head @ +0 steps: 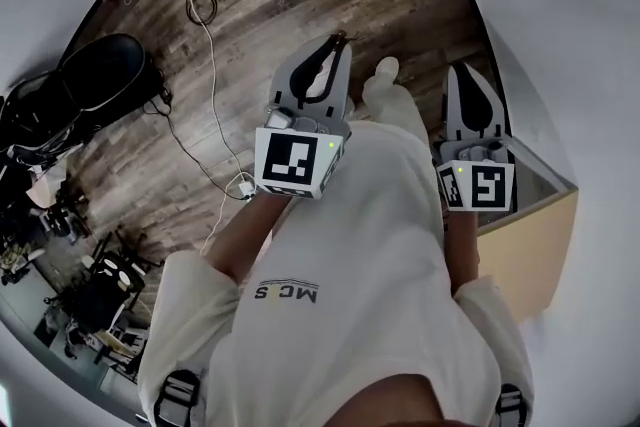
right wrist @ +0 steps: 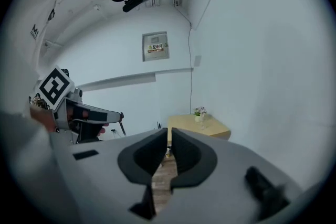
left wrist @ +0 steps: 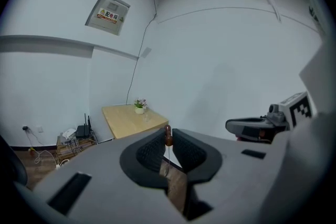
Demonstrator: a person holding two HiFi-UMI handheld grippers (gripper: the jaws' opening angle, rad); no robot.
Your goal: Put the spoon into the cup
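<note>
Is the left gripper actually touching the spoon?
Touching. In the left gripper view, the left gripper is clamped on the spoon, its brown handle end pinched between both jaws.

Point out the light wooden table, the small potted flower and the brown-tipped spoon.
light wooden table (left wrist: 125, 121), left gripper view, bare top.
small potted flower (left wrist: 139, 110), left gripper view, pot.
brown-tipped spoon (left wrist: 168, 137), left gripper view, brown tip.

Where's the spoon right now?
In the left gripper view, the spoon is pinched between the tips of the left tool. Its brown end pokes up, well short of the wooden table in the room's corner.
</note>
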